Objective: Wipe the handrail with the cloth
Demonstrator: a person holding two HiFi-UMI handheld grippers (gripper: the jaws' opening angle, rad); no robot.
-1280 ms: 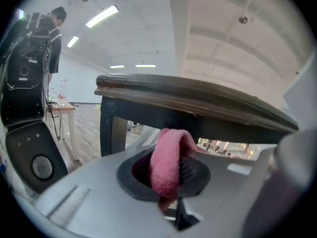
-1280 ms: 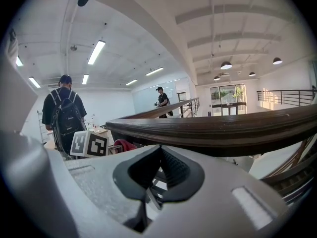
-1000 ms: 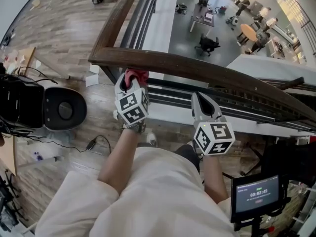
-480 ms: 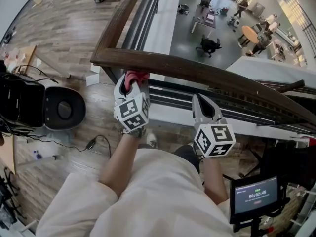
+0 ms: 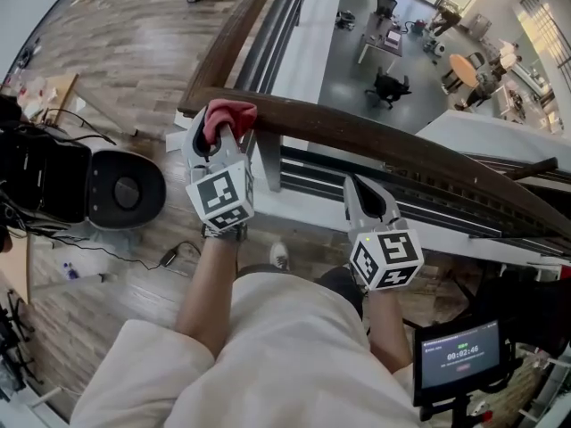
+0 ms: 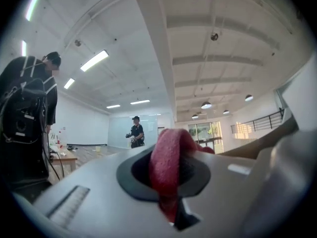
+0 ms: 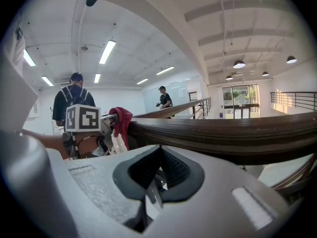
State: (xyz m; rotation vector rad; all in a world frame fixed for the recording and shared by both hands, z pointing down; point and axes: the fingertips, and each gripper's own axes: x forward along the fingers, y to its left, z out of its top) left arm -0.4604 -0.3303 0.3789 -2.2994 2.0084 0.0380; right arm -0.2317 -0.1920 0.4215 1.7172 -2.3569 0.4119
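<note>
A dark wooden handrail (image 5: 384, 145) runs from a corner at the upper left down to the right. My left gripper (image 5: 221, 130) is shut on a red cloth (image 5: 228, 114), which it holds against the rail's near side close to the corner. In the left gripper view the red cloth (image 6: 171, 162) bulges up between the jaws. My right gripper (image 5: 359, 188) is shut and empty, just below the rail's middle. In the right gripper view the handrail (image 7: 223, 133) crosses right above the jaws, and the red cloth (image 7: 121, 120) and the left gripper's marker cube (image 7: 83, 118) show at the left.
A black round seat (image 5: 125, 190) and black gear (image 5: 40, 181) stand on the wood floor at the left, with cables by them. A small timer screen (image 5: 459, 355) is at the lower right. Beyond the rail is a drop to a lower floor with desks (image 5: 384, 38). A person (image 6: 29, 113) stands nearby.
My left gripper has slid left and up along the rail with the red cloth, toward the corner. The right gripper has stayed below the rail.
</note>
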